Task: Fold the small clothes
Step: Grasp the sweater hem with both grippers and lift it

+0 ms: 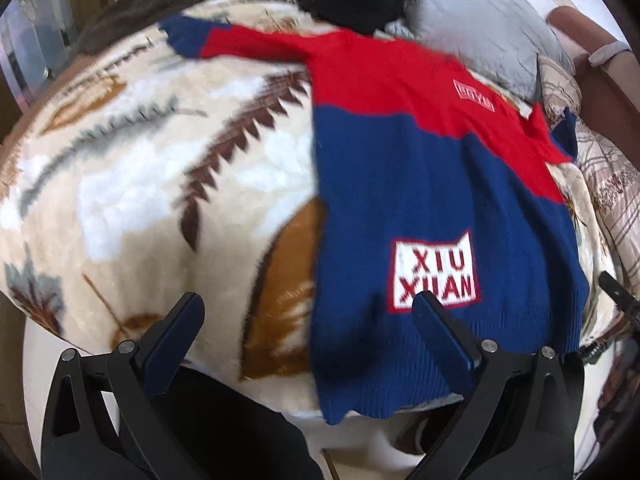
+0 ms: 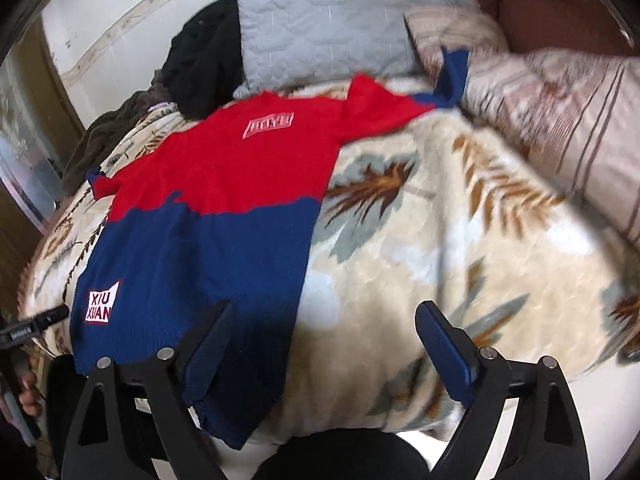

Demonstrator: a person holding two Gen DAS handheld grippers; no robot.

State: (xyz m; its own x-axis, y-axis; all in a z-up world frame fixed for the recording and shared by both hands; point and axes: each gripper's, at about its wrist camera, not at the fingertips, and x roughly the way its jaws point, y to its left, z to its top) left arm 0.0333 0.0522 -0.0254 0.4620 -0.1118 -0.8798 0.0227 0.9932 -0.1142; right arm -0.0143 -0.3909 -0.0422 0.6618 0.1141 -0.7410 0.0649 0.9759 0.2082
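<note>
Left hand-held gripper (image 1: 308, 312) jaws spread wide, nothing between them, hovering over the near edge of the bed (image 1: 120, 184); its one finger sits over the sweater hem, the other over bare blanket. Cannot tell if a fingertip touches the fabric. Right hand-held gripper (image 2: 324, 320) also wide, empty, over the near edge; one finger over the sweater's lower corner, the other over blanket. A hand (image 2: 28, 392) with the other gripper's tip shows at the left edge of the right wrist view.

Sweater (image 2: 208, 216) lies flat, front up, on the leaf-print blanket (image 2: 440, 240), hem at the near edge of the bed, collar toward the far edge. Lower half navy with a white "XIU XUAN" patch (image 1: 434, 276), upper half red with a small pink patch (image 2: 269, 125). Both sleeves spread out sideways, red with navy cuffs; one cuff lies up against the striped pillow (image 2: 560, 120).

Far edge: grey quilted pillow (image 2: 328, 28), black garment (image 2: 204, 56) beside it, touching the sweater's shoulder area. Views are motion-blurred.
</note>
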